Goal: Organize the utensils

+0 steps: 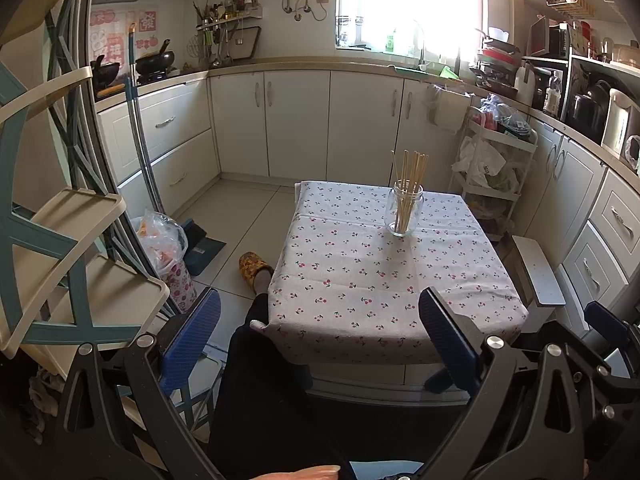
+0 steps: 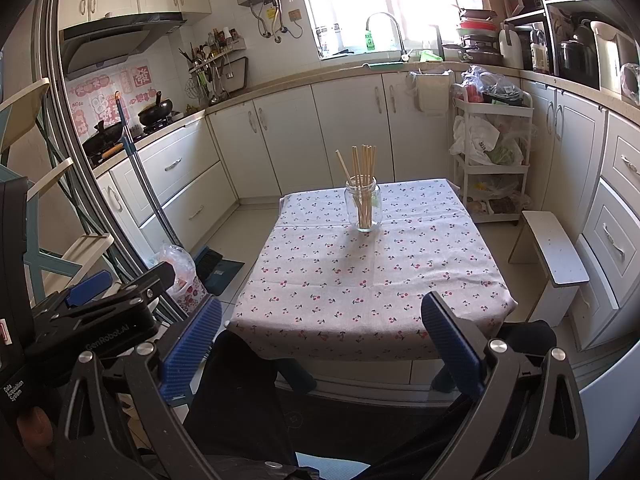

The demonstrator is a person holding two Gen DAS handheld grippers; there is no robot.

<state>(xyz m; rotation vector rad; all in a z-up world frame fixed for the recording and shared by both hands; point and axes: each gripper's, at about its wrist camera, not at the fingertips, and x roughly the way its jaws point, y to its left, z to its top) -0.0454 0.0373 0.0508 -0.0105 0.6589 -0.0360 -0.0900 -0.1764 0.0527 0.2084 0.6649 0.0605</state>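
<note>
A clear, round glass jar (image 1: 404, 212) (image 2: 363, 208) stands upright toward the far side of the small square counter (image 1: 360, 280) (image 2: 340, 280), which is draped in a pale woven cloth printed with little red cherries. Inside it lean several slim, pale wooden chopsticks (image 1: 410, 184) (image 2: 362, 176), their tips fanning above the rim. Both grippers hang back at the near edge, well apart from the jar: the left gripper (image 1: 320, 340) and the right gripper (image 2: 320, 344) each spread their ribbed blue fingers (image 1: 192, 344) (image 2: 192, 348) wide, released and holding nothing, black metal linkages behind them.
</note>
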